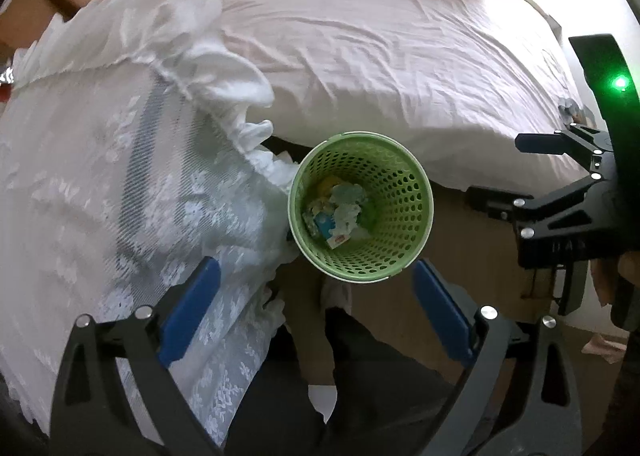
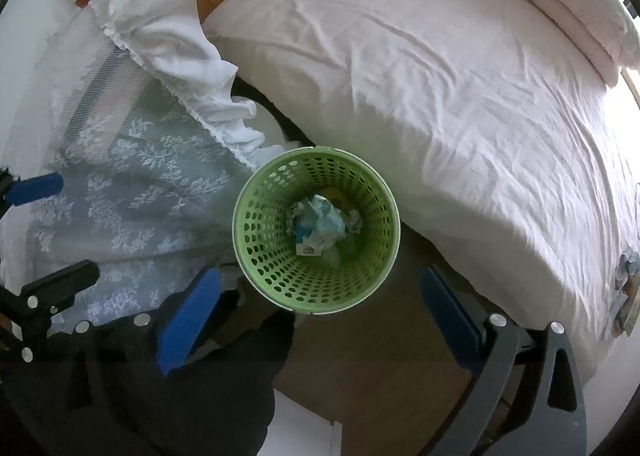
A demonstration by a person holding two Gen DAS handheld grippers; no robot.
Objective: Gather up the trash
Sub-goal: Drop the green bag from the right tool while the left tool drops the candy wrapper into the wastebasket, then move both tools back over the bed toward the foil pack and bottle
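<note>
Nearest the lens in each wrist view are the blue pads, spread wide with nothing between them — the left tool (image 1: 316, 308) is empty and wide open, and the right tool (image 2: 320, 316) likewise, jaws apart, no trash held. Both point down, and the thing that matters lies straight ahead of both: the green perforated basket (image 1: 404, 191) stands upright on the floor, mouth up, its long axis running vertically, so roughly along the line each tool points. In the right wrist view the basket (image 2: 372, 215) sits almost centred between the pads; in the left view it is a little up and right of centre, so I judge the right tool slightly better lined up over the opening, though neither touches the rim. Down at the bottom of the basket lies the trash (image 1: 336, 211) — crumpled paper and wrappers, white, blue and a bit of yellow, piled loosely. The right tool also shows at the right edge of the left view, beside the basket and apart from it. Left of the basket hangs a white lace cover (image 1: 132, 183), its frill touching or just beside the rim — cannot tell which. Beyond is the bed (image 1: 380, 55) with a wrinkled pale sheet; a small item lies near its far right edge (image 2: 626, 296), too blurred to name, possibly more trash.
</note>
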